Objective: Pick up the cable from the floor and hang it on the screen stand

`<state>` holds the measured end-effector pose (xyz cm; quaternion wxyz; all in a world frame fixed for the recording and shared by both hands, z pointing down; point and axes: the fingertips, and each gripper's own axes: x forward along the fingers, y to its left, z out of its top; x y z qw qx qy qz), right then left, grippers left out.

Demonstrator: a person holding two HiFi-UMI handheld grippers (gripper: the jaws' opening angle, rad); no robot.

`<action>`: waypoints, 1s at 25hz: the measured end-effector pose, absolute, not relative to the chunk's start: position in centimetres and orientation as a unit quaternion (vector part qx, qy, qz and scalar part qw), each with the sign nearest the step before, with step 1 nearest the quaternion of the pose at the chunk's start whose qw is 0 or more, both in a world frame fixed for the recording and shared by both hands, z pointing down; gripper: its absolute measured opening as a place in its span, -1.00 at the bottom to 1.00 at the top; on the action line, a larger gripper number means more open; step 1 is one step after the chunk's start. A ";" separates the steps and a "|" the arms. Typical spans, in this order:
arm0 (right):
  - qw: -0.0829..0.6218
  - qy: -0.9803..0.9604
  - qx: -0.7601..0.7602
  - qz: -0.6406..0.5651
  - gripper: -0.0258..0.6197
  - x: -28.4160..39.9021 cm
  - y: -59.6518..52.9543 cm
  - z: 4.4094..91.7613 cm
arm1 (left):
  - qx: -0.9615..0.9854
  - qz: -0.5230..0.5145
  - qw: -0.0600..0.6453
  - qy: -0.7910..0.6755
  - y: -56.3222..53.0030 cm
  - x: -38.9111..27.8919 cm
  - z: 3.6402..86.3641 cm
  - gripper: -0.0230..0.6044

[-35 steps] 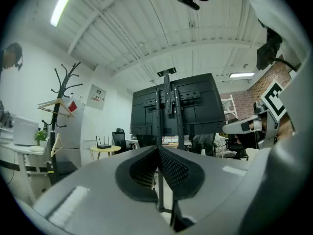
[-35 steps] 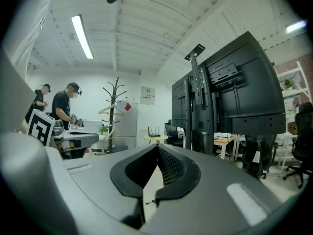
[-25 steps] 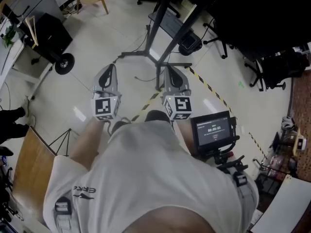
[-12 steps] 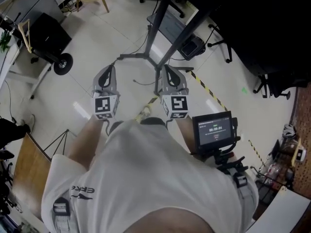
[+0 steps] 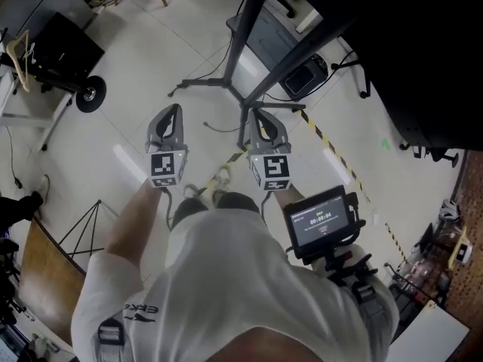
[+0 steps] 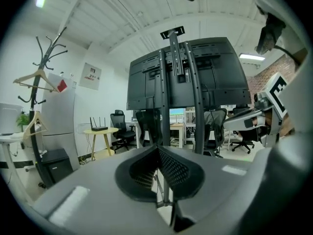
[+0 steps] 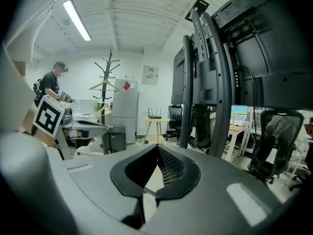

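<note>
A thin dark cable (image 5: 219,130) lies curled on the pale floor just in front of the screen stand's base (image 5: 215,86). The stand's black posts (image 5: 245,32) rise to a big dark screen (image 6: 188,70); the same posts (image 7: 222,82) fill the right gripper view. My left gripper (image 5: 177,109) is held out over the floor to the left of the cable, jaws shut and empty (image 6: 157,149). My right gripper (image 5: 252,115) hangs just right of the cable by the stand's foot, also shut with nothing in it (image 7: 157,149).
Yellow-black tape (image 5: 332,149) runs across the floor on the right. A black wheeled cart (image 5: 60,51) stands at the left, a wooden board (image 5: 38,270) and a tripod lower left. A coat rack (image 6: 41,77), a yellow table (image 6: 100,131), office chairs and a person (image 7: 51,87) stand farther off.
Both grippers have sunk and gone forward toward the stand's base, which now looks nearer. Their jaws stay shut and empty.
</note>
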<state>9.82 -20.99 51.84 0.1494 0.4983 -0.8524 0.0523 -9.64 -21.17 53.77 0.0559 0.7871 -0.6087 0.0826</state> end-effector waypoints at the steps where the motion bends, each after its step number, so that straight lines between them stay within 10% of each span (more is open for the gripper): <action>1: 0.153 -0.852 0.498 0.055 -0.88 9.9 -21.5 53.1 | 0.790 0.090 0.062 -0.603 -21.8 -9.5 55.3 -0.92; 25: 0.196 -0.830 0.514 0.091 -0.88 10.9 -27.1 100.2 | 0.839 0.156 0.082 -0.515 -29.8 -7.9 104.6 -0.92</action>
